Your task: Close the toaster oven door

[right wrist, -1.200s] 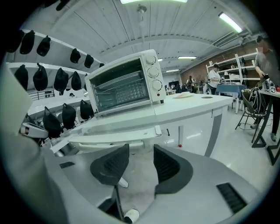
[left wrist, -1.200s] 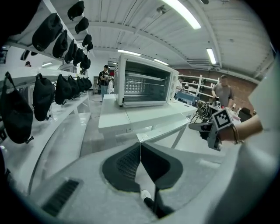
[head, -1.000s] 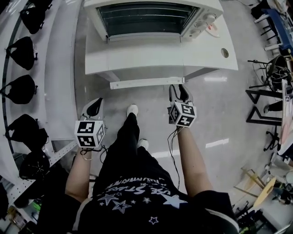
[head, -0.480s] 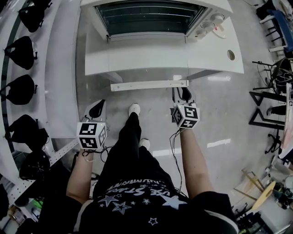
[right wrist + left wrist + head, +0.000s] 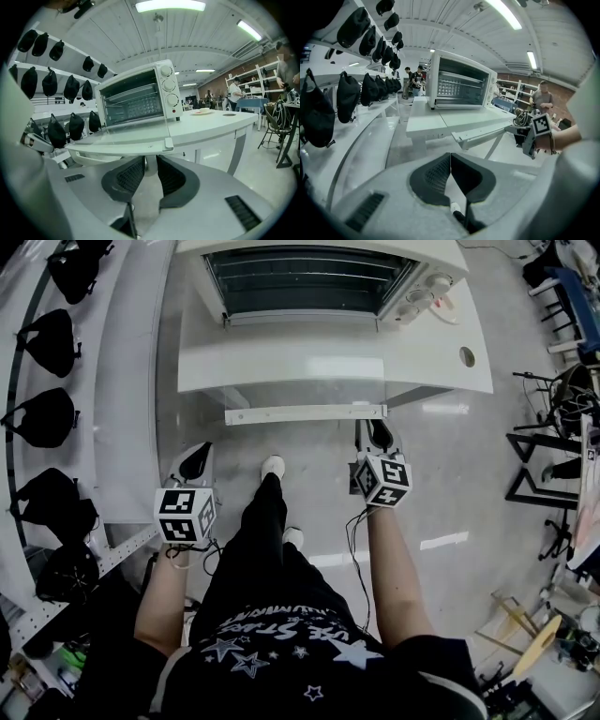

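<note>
One toaster oven (image 5: pixel 309 277) sits on the table (image 5: pixel 441 352), its door (image 5: pixel 122 138) dropped open and level. Its jaws having just been closing, the right hand-held gripper (image 5: pixel 375 432) pinches the right end of the door handle (image 5: pixel 305 413); the left hand-held gripper (image 5: pixel 195 462) hangs closed, empty, apart.

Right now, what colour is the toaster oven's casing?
White. The toaster oven shows best in the right gripper view.

From my station I count one boxy white metal toaster oven (image 5: pixel 136 96) at twelve o'clock, three round white knobs (image 5: pixel 168 86) on its face, one long white handle bar (image 5: pixel 305 413), one white surface (image 5: pixel 422 362), and five black fabric bags (image 5: pixel 42 418) along nine o'clock.
</note>
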